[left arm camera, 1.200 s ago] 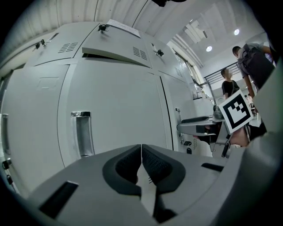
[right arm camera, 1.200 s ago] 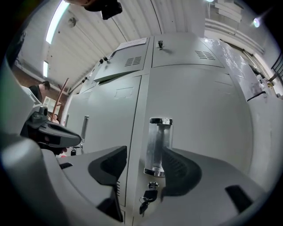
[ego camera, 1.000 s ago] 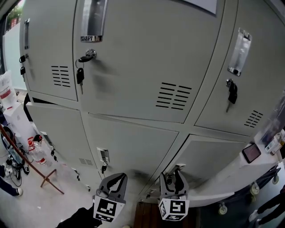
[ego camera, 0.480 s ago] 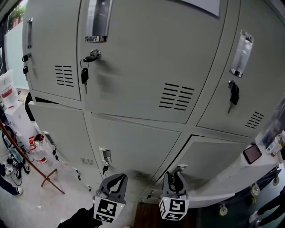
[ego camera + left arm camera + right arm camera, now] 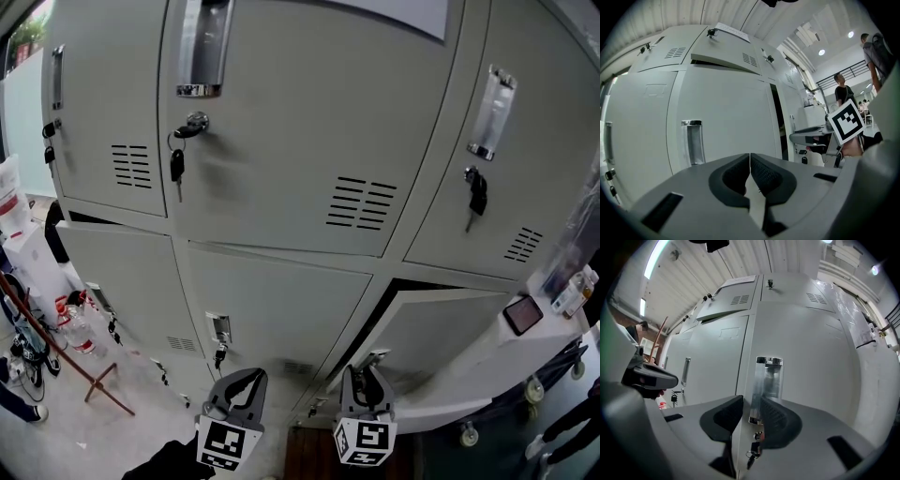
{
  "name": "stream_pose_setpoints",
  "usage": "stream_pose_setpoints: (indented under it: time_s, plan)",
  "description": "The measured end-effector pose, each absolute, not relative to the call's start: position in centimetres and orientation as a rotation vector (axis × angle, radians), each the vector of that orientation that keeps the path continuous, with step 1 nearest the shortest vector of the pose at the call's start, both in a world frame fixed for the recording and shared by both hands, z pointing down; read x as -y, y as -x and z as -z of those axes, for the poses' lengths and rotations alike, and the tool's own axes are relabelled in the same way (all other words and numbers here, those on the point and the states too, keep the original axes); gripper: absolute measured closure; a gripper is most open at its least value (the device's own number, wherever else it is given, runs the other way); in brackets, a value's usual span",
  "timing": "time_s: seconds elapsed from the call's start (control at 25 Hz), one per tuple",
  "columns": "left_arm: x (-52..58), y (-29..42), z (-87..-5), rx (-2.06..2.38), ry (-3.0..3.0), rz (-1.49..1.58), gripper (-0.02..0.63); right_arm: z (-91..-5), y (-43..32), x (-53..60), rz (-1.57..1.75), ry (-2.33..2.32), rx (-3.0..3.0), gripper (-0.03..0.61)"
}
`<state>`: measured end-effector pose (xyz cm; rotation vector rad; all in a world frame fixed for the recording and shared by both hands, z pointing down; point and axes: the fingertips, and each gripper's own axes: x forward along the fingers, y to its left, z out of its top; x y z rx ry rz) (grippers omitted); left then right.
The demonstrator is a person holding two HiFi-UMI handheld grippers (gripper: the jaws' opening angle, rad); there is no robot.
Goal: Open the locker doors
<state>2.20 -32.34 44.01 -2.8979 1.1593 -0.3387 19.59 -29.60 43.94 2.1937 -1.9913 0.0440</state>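
Observation:
A grey bank of lockers [image 5: 309, 141] fills the head view. My right gripper [image 5: 367, 367] [image 5: 751, 411] is at the lower right door [image 5: 450, 333], shut on that door's left edge beside its chrome recessed handle [image 5: 768, 380]. A key [image 5: 752, 453] hangs under the handle. The door stands slightly ajar, with a dark gap [image 5: 441, 284] along its top. My left gripper [image 5: 246, 380] [image 5: 750, 161] is low in front of the lower middle door [image 5: 281, 300], shut and holding nothing. The upper doors are closed, with keys [image 5: 192, 125] in their locks.
A red-legged stand [image 5: 56, 347] and bottles [image 5: 80, 328] are on the floor at the left. A white wheeled cart [image 5: 506, 366] with a dark device [image 5: 523, 314] on it stands close at the right. People [image 5: 841, 91] stand far off in the left gripper view.
The right jaws have narrowed onto the lower right door's edge. That door has swung out a little, so a dark gap now shows along its top. The left gripper has stayed put.

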Motion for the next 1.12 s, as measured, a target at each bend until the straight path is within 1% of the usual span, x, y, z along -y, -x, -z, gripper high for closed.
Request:
stream_pose_setpoints:
  time_s: [0.8,0.92,1.12]
  plan:
    - [28.6,-3.9,-43.2,-0.901,2.978,0.298,0.589,-43.3,-19.3,22.7,-0.051,-2.313,1.814,0.439]
    - [27.7,-4.1,-43.0,-0.857,2.988,0.29,0.589,-43.2,-19.3,21.4,-0.047,-2.335,1.777,0.443]
    - [26.5,-4.6,-42.7,-0.795,3.001,0.274,0.589,-43.1,-19.2,19.6,-0.038,-2.365,1.718,0.469]
